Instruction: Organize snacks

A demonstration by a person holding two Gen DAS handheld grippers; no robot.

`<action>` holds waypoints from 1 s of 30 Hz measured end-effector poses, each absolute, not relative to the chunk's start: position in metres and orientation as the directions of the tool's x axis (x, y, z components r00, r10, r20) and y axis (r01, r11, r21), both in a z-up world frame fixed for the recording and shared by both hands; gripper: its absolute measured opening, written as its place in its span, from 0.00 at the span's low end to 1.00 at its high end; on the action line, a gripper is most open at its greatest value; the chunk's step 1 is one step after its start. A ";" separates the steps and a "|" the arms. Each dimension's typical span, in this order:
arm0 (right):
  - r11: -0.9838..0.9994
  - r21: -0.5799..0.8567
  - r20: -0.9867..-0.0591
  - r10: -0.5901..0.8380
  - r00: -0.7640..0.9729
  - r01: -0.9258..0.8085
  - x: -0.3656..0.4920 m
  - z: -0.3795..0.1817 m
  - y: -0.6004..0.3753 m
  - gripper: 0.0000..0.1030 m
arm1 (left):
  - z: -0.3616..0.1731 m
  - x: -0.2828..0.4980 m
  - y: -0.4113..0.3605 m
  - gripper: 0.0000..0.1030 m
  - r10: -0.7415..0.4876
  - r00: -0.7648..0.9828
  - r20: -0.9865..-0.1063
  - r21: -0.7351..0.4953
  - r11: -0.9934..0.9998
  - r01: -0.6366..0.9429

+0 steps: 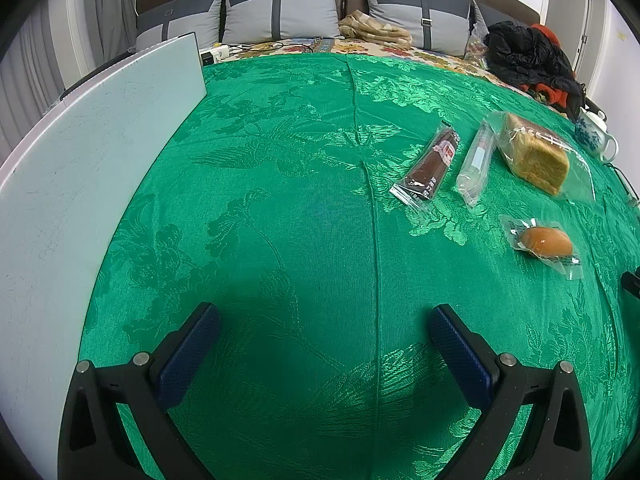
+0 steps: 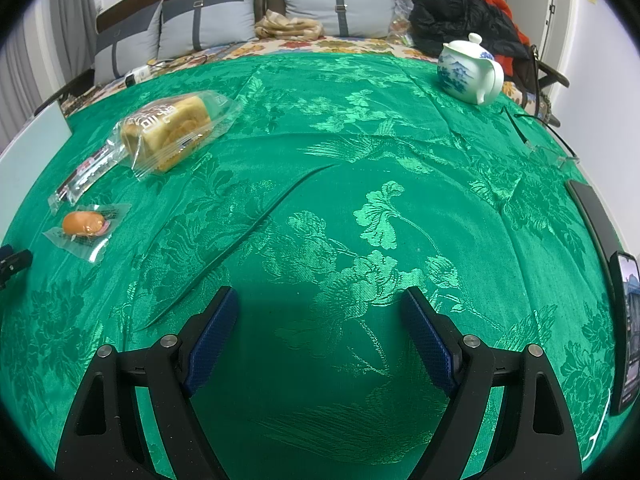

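Several wrapped snacks lie on a green patterned cloth [image 1: 280,220]. In the left wrist view they sit at the right: a dark chocolate bar [image 1: 430,166], a clear tube pack [image 1: 476,162], a bagged bread loaf [image 1: 536,152] and a small round bun in clear wrap [image 1: 546,242]. My left gripper [image 1: 325,312] is open over bare cloth, well short of them. In the right wrist view the loaf [image 2: 168,132], the bar [image 2: 84,178] and the bun [image 2: 84,224] lie at the left. My right gripper [image 2: 320,294] is open above empty cloth.
A pale flat board [image 1: 80,184] lies along the left. A white and blue teapot [image 2: 470,70] stands at the back right, glasses [image 2: 552,156] and a phone [image 2: 626,324] near the right edge. Pillows [image 1: 280,12] and dark clothing [image 1: 528,56] lie beyond.
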State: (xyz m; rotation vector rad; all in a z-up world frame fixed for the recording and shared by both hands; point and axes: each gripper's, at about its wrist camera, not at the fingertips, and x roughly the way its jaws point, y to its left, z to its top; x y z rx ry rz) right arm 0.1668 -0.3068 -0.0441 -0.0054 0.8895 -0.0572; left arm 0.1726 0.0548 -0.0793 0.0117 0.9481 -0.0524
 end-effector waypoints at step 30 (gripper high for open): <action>0.726 -0.061 -0.913 0.236 0.332 -0.685 0.243 -0.031 -0.114 0.80 | -0.080 0.170 0.062 1.00 -0.067 0.578 -0.813 -0.012 0.995 0.099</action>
